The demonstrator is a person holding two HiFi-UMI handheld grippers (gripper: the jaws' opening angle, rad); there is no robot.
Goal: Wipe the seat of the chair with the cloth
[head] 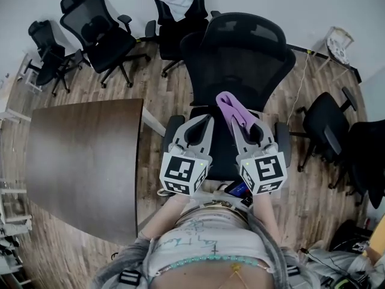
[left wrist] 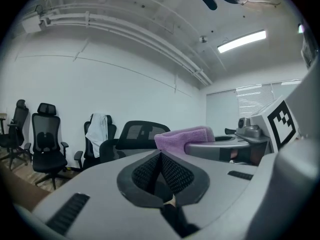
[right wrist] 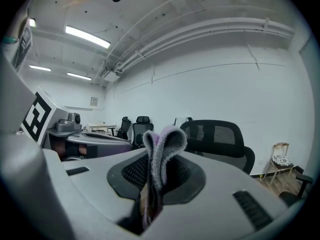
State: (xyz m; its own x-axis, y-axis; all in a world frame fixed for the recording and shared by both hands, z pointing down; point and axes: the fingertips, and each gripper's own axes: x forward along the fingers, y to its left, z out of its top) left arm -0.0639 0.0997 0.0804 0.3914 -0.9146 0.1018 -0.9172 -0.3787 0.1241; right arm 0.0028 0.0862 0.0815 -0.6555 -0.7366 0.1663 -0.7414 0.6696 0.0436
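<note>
Wood-plank floor (head: 157, 90), brown table (head: 84, 161), black chair (head: 240, 59), right tool (head: 245, 123) pinching cloth (head: 228, 104)

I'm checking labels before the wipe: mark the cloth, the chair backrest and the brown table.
cloth (head: 230, 107): head view, middle of the folded purple strip.
chair backrest (head: 243, 56): head view, centre of the black mesh.
table (head: 84, 161): head view, bare middle of the brown top.

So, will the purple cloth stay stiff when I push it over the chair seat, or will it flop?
Probably floppy: the cloth bends into a soft loop where the right gripper pinches it. Its surface looks fluffy, so it should likely drag rather than slip. Held at one fold, it may bunch when pushed.
</note>
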